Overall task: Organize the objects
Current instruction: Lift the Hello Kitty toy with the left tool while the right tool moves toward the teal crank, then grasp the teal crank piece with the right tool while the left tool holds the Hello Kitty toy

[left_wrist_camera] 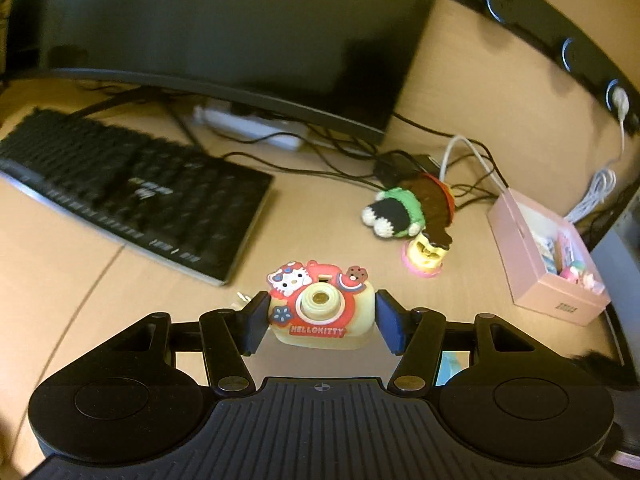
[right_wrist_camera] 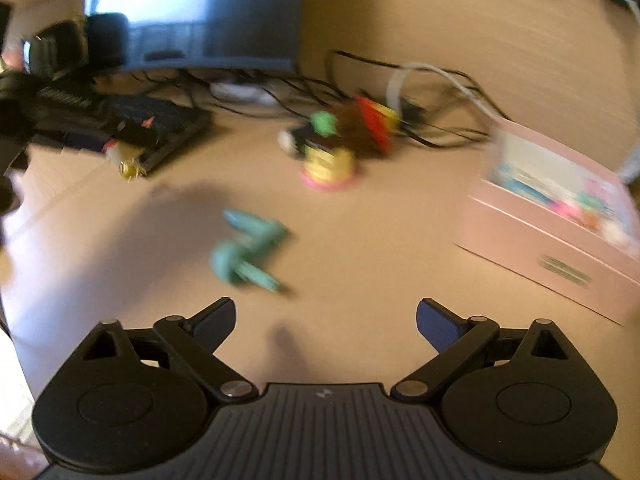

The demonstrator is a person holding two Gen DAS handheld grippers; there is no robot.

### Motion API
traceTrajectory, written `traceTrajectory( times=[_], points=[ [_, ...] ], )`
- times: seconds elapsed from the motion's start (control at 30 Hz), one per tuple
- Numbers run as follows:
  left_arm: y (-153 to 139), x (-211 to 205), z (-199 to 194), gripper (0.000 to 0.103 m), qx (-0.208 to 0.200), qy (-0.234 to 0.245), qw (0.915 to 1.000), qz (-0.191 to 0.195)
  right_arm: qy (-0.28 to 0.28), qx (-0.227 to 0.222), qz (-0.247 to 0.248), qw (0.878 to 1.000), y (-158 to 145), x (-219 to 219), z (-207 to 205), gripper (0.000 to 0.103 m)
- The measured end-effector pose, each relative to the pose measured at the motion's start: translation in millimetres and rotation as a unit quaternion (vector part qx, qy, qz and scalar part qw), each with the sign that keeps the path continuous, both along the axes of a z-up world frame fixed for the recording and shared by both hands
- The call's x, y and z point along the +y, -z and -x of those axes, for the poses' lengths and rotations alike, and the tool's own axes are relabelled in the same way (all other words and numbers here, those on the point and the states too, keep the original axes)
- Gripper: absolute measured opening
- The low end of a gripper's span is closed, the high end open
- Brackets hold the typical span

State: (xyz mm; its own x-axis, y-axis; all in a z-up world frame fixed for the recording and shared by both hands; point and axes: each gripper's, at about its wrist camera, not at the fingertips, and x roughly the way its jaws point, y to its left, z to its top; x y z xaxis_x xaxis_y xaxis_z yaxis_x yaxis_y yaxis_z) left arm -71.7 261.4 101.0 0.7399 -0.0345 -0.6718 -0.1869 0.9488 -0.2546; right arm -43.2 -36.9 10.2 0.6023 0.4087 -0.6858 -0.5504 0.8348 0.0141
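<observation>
- The left gripper (left_wrist_camera: 322, 318) has its two blue-padded fingers (left_wrist_camera: 387, 322) pressed against either side of a small toy camera (left_wrist_camera: 320, 308), yellow with a red front, a cat face at its upper left and the words HELLOKITTY along the bottom.
- The toy camera looks lifted clear of the desk (left_wrist_camera: 100, 280); the lens faces the wrist camera.
- From the toy camera, a black keyboard (left_wrist_camera: 132, 188) lies at about ten o'clock, near but not touching.
- At about one o'clock sits a cluster of toys: a crocheted doll (left_wrist_camera: 394, 212) in green, black and white, lying against a brown and red piece, with a small yellow figure on a pink base (left_wrist_camera: 424, 258) just in front of it.
- At three o'clock, well apart, stands a pink box (left_wrist_camera: 516, 248), open on top, with small colourful items inside; they are too small to name.
- A dark monitor (left_wrist_camera: 240, 28) fills twelve o'clock, with a tangle of black cables (left_wrist_camera: 320, 148) and a white power strip under it.
- The right gripper (right_wrist_camera: 325, 320) is spread wide with nothing between its fingers, hovering over bare desk.
- That view is badly blurred. A teal toy (right_wrist_camera: 248, 250) lies at about eleven o'clock ahead of the right gripper, apart from it; its shape cannot be made out.
- The pink box (right_wrist_camera: 540, 248) is at two o'clock there, the doll cluster at twelve.
</observation>
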Motion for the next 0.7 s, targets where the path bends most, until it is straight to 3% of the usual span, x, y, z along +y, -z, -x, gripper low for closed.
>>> traceTrajectory(
  times=[0.13, 0.2, 0.27, 0.37, 0.4, 0.57, 0.7],
  points=[
    [-6.4, 8.6, 19.0, 0.061, -0.002, 0.005, 0.9998, 0.02, -0.019, 0.008, -0.021, 1.0, 7.3, 41.8, -6.5, 0.08],
    [-6.6, 8.9, 22.3, 0.061, 0.003, 0.012, 0.9995, 0.03, -0.025, 0.003, -0.008, 1.0, 12.7, 55.2, -5.2, 0.072],
    [-5.2, 6.7, 25.6, 0.061, 0.005, 0.019, 0.9989, 0.043, -0.018, -0.017, 0.033, 0.999, 17.2, 61.9, -1.6, 0.066],
    [-1.6, 1.4, 34.0, 0.061, -0.008, 0.03, 0.9976, 0.062, 0.035, -0.089, 0.126, 0.987, 21.0, 50.3, 7.3, 0.065],
    [0.9, -0.7, 35.7, 0.061, -0.009, 0.031, 0.9971, 0.068, 0.051, -0.088, 0.131, 0.986, 20.0, 40.0, 7.2, 0.065],
    [18.6, -12.4, 35.2, 0.062, 0.014, 0.037, 0.9937, 0.104, 0.09, 0.007, 0.017, 0.996, -1.1, -4.2, -8.3, 0.073],
    [18.6, -11.7, 41.7, 0.062, 0.021, 0.044, 0.9941, 0.097, 0.12, 0.011, -0.029, 0.992, -5.1, 4.8, -16.5, 0.074]
  ],
)
